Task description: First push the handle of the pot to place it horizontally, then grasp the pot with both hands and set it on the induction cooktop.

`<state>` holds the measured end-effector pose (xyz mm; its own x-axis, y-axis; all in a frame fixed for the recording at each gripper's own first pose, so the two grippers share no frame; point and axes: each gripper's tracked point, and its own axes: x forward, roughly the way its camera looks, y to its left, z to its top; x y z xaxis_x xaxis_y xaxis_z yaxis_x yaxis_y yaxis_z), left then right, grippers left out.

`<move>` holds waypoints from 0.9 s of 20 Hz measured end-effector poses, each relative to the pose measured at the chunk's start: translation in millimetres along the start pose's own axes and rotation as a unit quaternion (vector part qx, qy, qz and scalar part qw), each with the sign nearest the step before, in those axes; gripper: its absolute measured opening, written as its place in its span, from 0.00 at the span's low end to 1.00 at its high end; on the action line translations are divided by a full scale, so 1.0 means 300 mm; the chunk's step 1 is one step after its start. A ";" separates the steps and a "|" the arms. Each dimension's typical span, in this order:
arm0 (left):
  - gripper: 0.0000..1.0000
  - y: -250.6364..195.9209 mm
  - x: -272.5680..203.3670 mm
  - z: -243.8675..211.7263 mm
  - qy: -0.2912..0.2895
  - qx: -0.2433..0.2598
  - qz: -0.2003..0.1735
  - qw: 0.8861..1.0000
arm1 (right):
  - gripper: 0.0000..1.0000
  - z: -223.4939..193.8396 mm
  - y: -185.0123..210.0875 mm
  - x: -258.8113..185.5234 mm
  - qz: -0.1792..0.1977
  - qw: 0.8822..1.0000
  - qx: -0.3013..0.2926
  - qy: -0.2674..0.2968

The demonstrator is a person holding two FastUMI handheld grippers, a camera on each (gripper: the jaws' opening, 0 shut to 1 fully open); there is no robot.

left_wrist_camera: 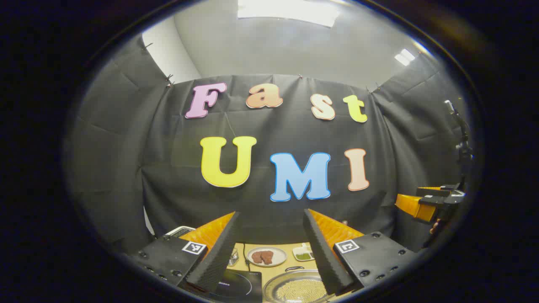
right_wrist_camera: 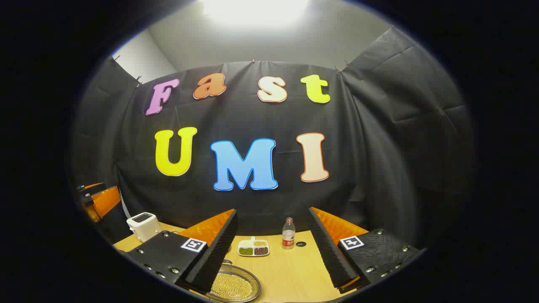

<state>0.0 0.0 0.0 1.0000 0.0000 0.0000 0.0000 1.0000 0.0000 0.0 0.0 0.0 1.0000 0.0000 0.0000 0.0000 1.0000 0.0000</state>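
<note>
1. One pot (left_wrist_camera: 300,288) is sitting on the desk (right_wrist_camera: 290,269) low in the left gripper view, a shallow round metal pan filled with pale grains; it is also showing at the bottom of the right gripper view (right_wrist_camera: 233,287).
2. One induction cooktop (left_wrist_camera: 236,286), dark and flat, is lying just beside the pot on its left in the left gripper view.
3. One round plate (left_wrist_camera: 266,256) carrying brownish pieces is resting farther back on the desk.
4. One divided dish (right_wrist_camera: 253,248) holding green, dark and pale portions is sitting near the middle of the desk in the right gripper view.
5. One bottle (right_wrist_camera: 288,234) is standing upright just beside that dish.
6. One white toaster (right_wrist_camera: 143,225) is standing at the desk's far left corner in the right gripper view.
7. The left gripper (left_wrist_camera: 270,248) is hovering above the desk with its two fingers (left_wrist_camera: 217,252) spread wide, holding and touching nothing.
8. The right gripper (right_wrist_camera: 273,248) is likewise hanging with its fingers (right_wrist_camera: 328,252) spread wide apart, gripping nothing; it is also appearing at the right edge of the left gripper view (left_wrist_camera: 427,202).
</note>
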 end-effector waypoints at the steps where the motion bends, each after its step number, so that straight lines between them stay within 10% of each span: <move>1: 0.95 0.004 -0.005 -0.005 0.002 0.001 0.000 1.000 | 0.99 -0.007 0.001 -0.001 0.000 1.000 -0.002 0.002; 18: 0.97 0.044 -0.040 -0.045 0.025 0.015 0.000 1.000 | 0.99 -0.059 0.065 -0.033 0.016 1.000 -0.014 0.021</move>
<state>-11.9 13.3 -13.5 0.9988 0.0009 -0.0496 0.0006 0.9995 0.0307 -10.0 19.4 -17.8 0.9986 0.0305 -0.0427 -0.0316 0.9991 -0.0267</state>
